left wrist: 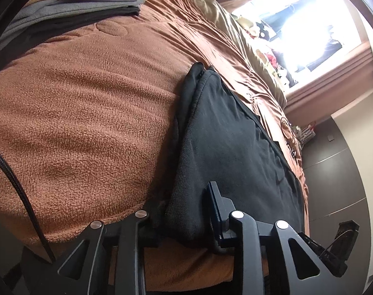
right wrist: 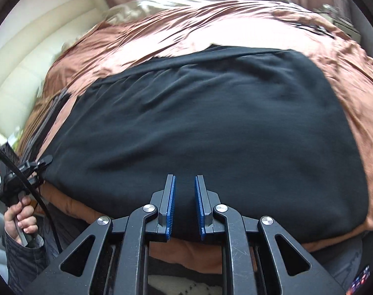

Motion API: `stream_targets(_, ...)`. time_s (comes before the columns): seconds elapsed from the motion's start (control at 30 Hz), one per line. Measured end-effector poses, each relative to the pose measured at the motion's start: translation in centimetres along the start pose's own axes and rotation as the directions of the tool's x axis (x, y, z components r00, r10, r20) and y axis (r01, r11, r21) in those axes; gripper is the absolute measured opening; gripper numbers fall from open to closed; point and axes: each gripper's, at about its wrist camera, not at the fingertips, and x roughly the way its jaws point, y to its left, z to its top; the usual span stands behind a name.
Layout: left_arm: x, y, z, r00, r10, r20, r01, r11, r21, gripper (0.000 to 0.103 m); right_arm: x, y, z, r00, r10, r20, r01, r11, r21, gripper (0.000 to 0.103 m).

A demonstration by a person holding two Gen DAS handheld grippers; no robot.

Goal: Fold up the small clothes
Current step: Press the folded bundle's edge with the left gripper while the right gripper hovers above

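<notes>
Brown fleece blanket (left wrist: 75, 123) across a bed, bright window (left wrist: 297, 24) off at 2 o'clock in the left wrist view, stack of folded clothes (left wrist: 75, 2) well apart at 11 o'clock.

Black garment (right wrist: 198, 127) spread flat on the blanket, mostly smooth. Long axis from 9 to 3 o'clock in the right wrist view; far hem toward 12, near hem toward 6.

Left gripper (left wrist: 184, 211) closed narrowly on the garment's end. Thick doubled edge bunched between the fingers in its own view, with the rest of the cloth stretching away toward 1 o'clock. From the right wrist view, the same corner drawn to a point at 9 o'clock, a hand (right wrist: 21, 218) around the handle below it.

Right gripper (right wrist: 185, 196) over the middle of the near hem, at 6 o'clock of the garment. Blue pads (right wrist: 170, 204) almost together, only a slim gap left. No cloth visibly pinched there; black fabric seen through the gap, lying flat beneath.

Judged as one end secured, fold not yet made. Deciding relation: cloth directly under and ahead of the right jaws, toward 12, while the free end lies out at 3 o'clock, nearer the right hand than the left. Likely need: wider jaws before any bite on that hem or far corner. Risk: a one-sided pull skewing the hem line.
</notes>
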Motion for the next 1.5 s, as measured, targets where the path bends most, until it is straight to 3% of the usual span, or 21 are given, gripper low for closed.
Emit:
stream_targets(0.13, -0.2, 0.5, -0.2, 1.000, -0.017, 0.000, 0.017, 1.000, -0.008, 0.026, 2.3, 2.6, 0.9, 0.998, 0.035, -0.049, -0.038, 0.997, -0.066, 0.013)
stream_targets(0.27, -0.3, 0.4, -0.4, 1.000, -0.008, 0.003, 0.008, 1.000, -0.008, 0.026, 5.2, 3.5, 2.5, 0.997, 0.019, -0.074, -0.027, 0.993, -0.112, 0.013)
stream_targets(0.53, -0.7, 0.2, -0.9, 1.000, 0.010, 0.024, -0.009, 1.000, -0.028, 0.026, 8.9, 2.6, 6.4, 0.994, -0.038, -0.100, 0.033, 0.998, -0.053, 0.013)
stream_targets(0.83, -1.2, 0.9, -2.0, 0.998, 0.013, 0.066, -0.004, 0.991, -0.131, 0.022, 13.9, 3.7, 11.4, 0.990, -0.073, -0.117, 0.071, 0.997, -0.023, 0.013)
stream_targets(1.13, -1.4, 1.3, -2.3, 0.997, 0.011, 0.076, 0.005, 0.978, -0.207, 0.022, 18.4, 4.2, 15.8, 0.984, -0.131, -0.122, 0.128, 0.991, -0.033, 0.012)
stream_targets(1.5, -1.2, 1.2, -2.5, 0.997, 0.018, 0.070, -0.002, 0.975, -0.224, 0.022, 22.9, 3.9, 20.7, 0.974, -0.190, -0.126, 0.185, 0.981, -0.051, 0.006)
